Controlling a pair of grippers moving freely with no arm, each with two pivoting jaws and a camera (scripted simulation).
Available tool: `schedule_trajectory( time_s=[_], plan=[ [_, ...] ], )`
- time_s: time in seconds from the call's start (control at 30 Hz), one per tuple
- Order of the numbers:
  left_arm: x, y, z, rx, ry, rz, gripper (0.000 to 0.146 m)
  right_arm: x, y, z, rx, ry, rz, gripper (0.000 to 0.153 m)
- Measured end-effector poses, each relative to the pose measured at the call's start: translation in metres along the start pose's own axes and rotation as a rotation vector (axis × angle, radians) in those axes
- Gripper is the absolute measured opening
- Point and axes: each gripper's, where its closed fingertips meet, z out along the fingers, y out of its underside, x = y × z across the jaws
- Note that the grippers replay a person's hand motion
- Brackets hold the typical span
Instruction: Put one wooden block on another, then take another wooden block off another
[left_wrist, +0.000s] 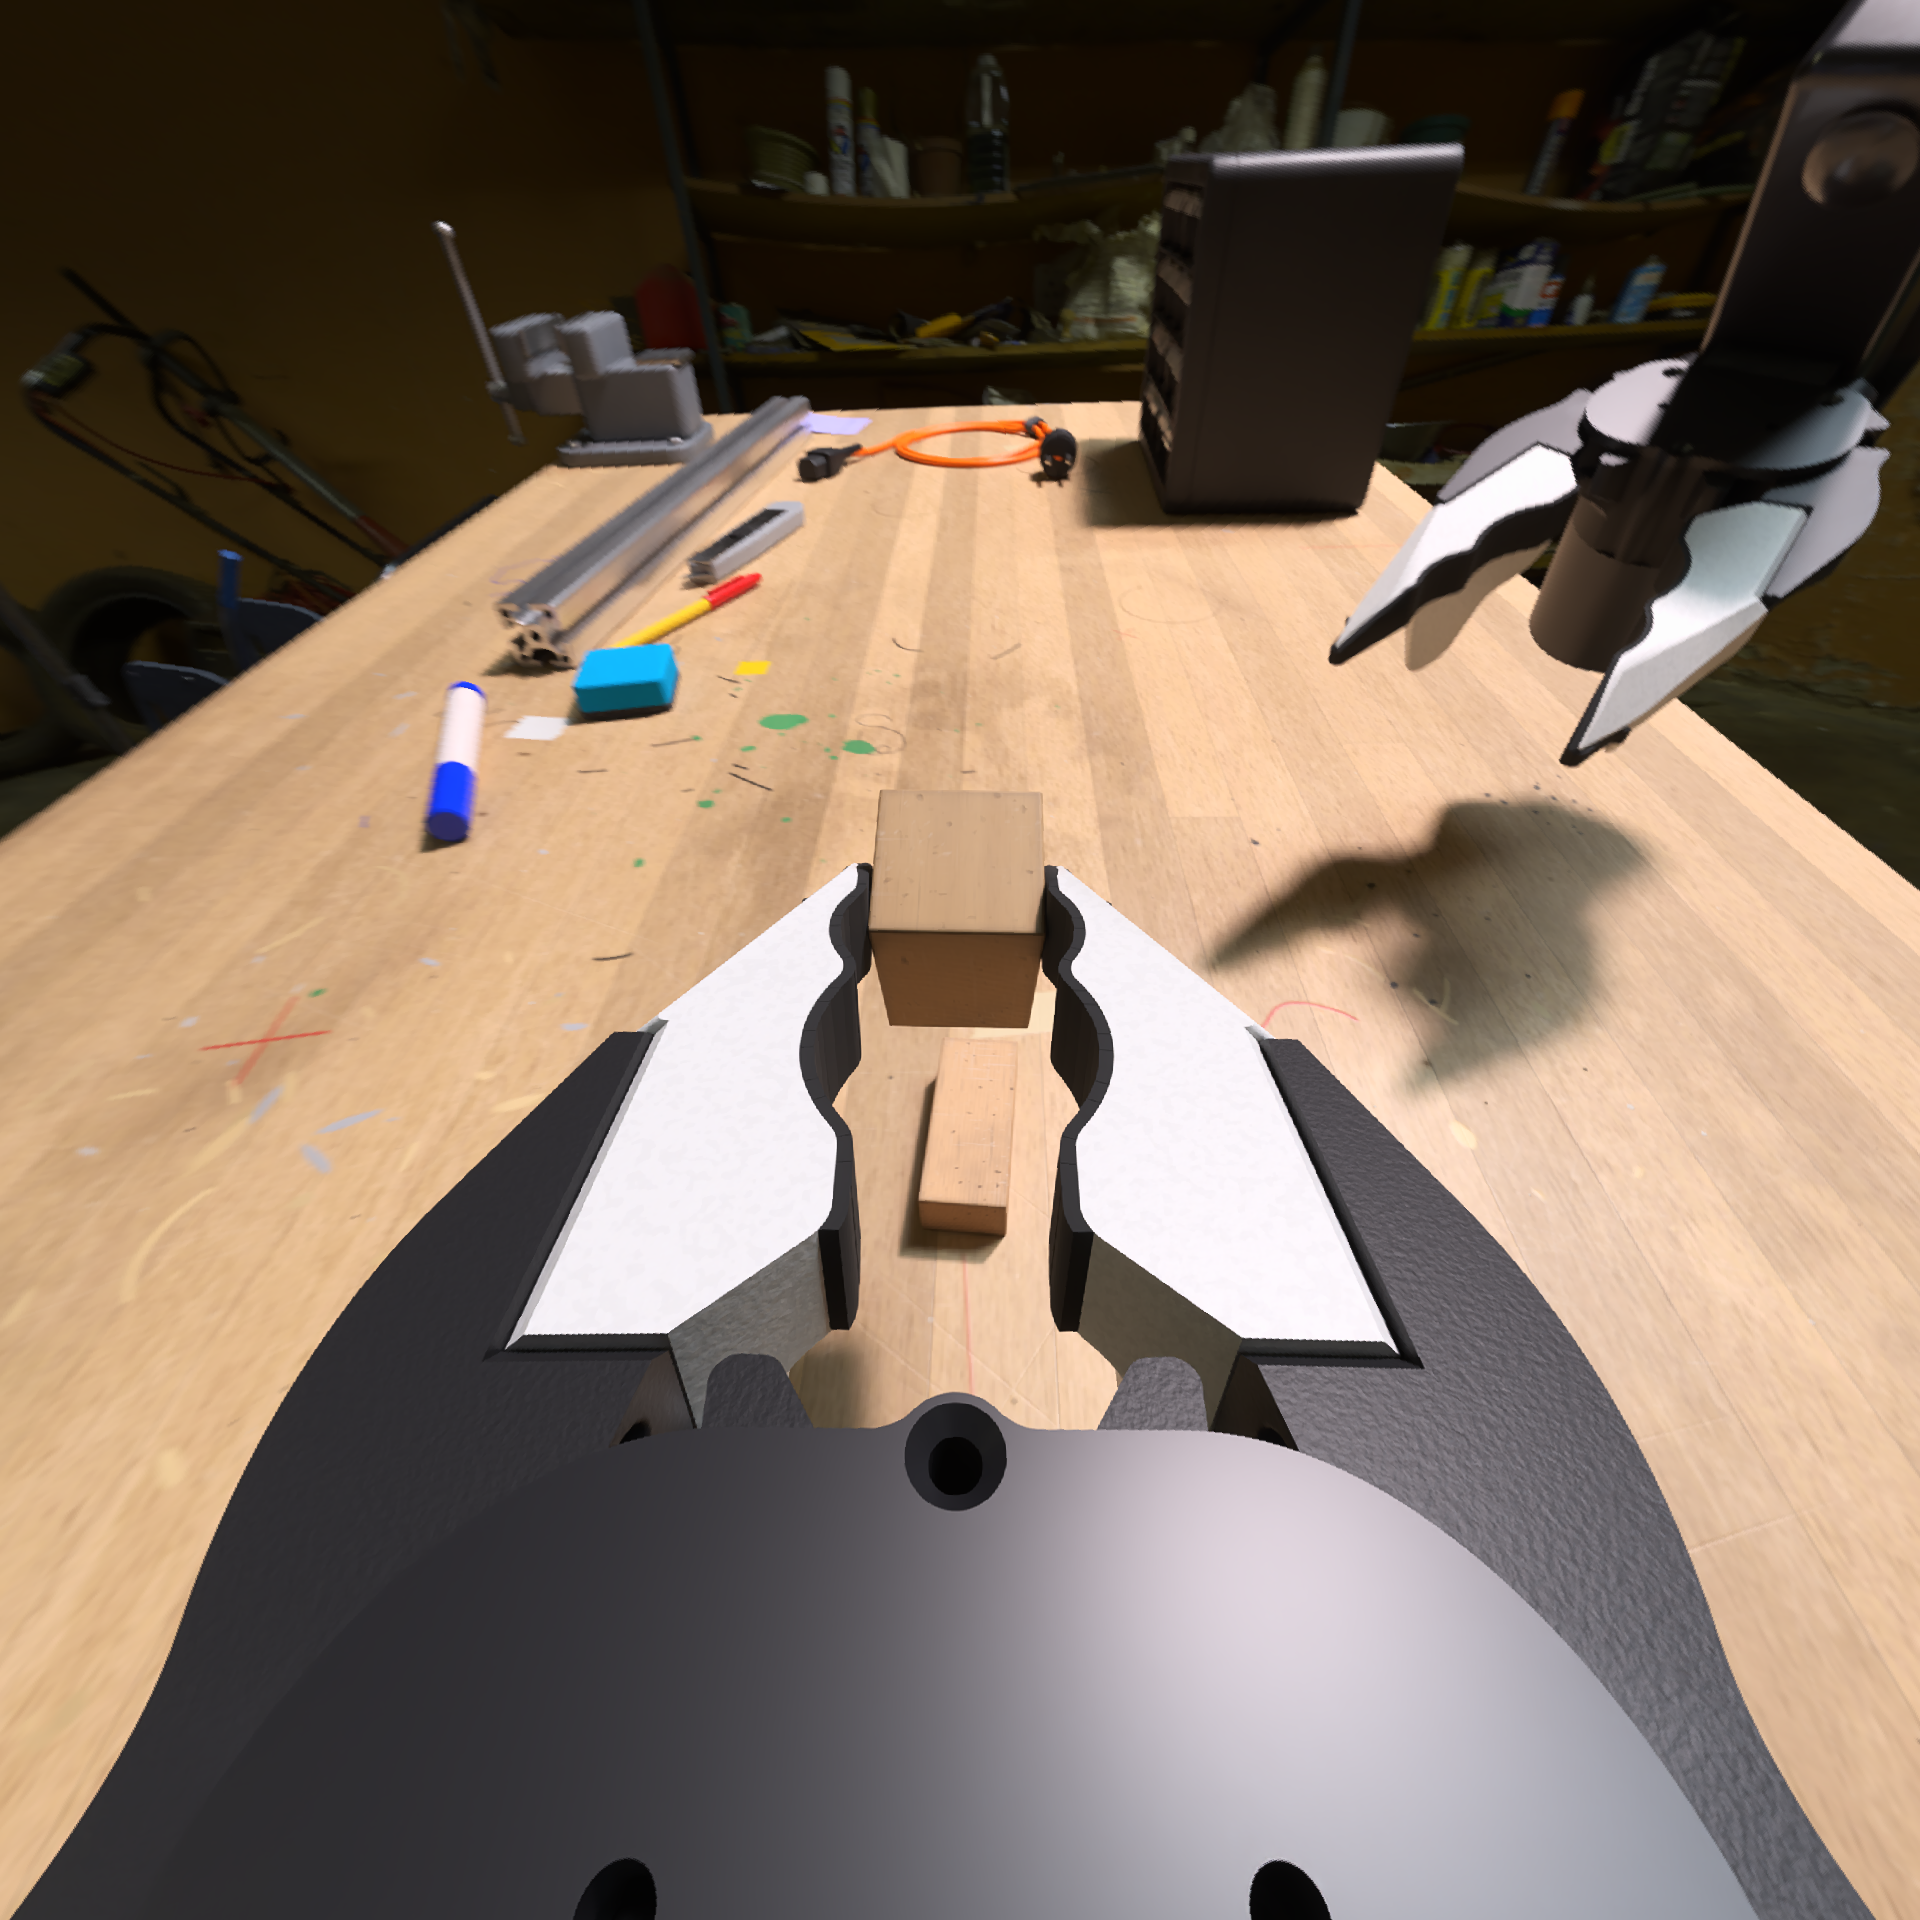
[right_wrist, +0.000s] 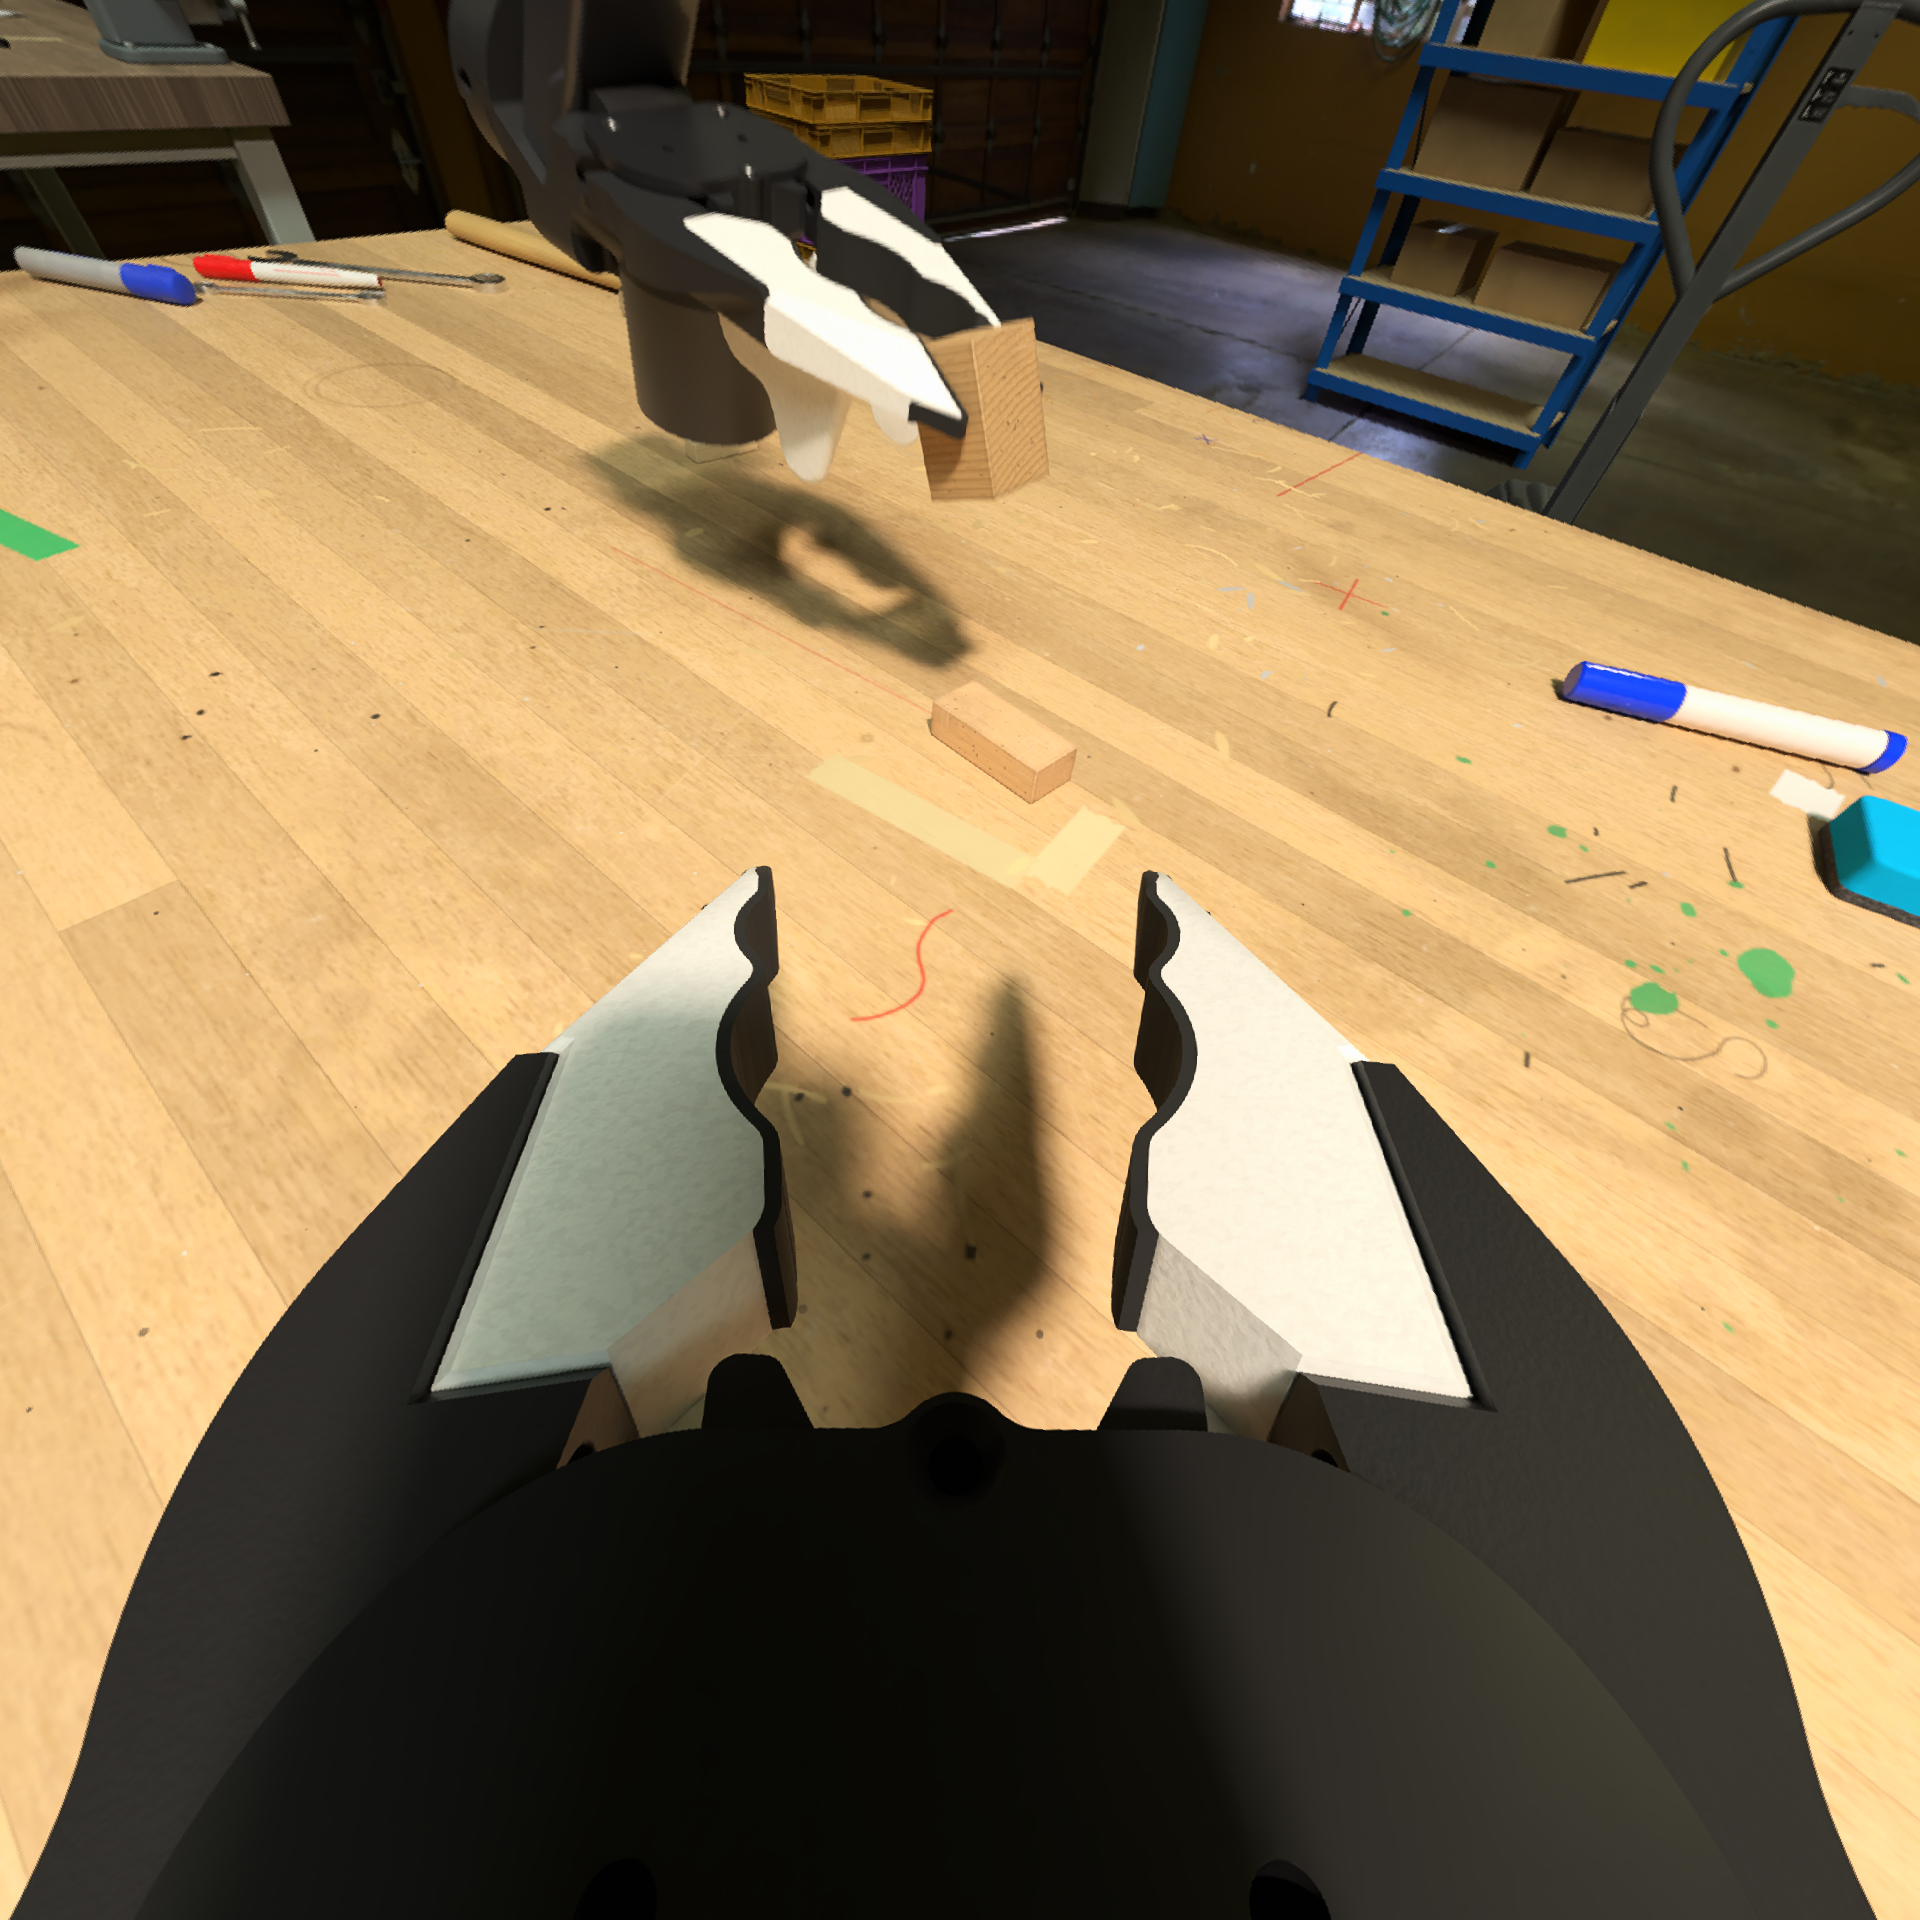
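Note:
My left gripper (left_wrist: 956, 883) is shut on a chunky wooden block (left_wrist: 956, 904) and holds it in the air above the wooden bench (left_wrist: 1195, 727). A flat, thin wooden block (left_wrist: 971, 1138) lies on the bench below and a little nearer than the held block. In the right wrist view the left gripper (right_wrist: 935, 410) shows with the held block (right_wrist: 992, 416) well above the flat block (right_wrist: 1003, 740). My right gripper (right_wrist: 956, 883) is open and empty, hovering over the bench short of the flat block. It also shows at the right of the left wrist view (left_wrist: 1465, 701).
A blue marker (left_wrist: 455, 764), a blue sponge (left_wrist: 625, 677), a red-and-yellow pen (left_wrist: 691, 611), aluminium bars (left_wrist: 644, 530) and a vise (left_wrist: 603, 390) lie at the left. An orange cable (left_wrist: 945, 449) and a dark drawer cabinet (left_wrist: 1283, 327) stand at the back. The bench edge runs along the right.

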Motion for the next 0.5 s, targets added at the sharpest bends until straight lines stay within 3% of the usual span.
schedule_trajectory(
  time_s=[0.5],
  plan=[
    [0.004,0.056,0.049,-0.216,0.113,0.032,0.032,0.007,0.012,-0.003,-0.019,0.008,0.022,0.069]
  ],
)
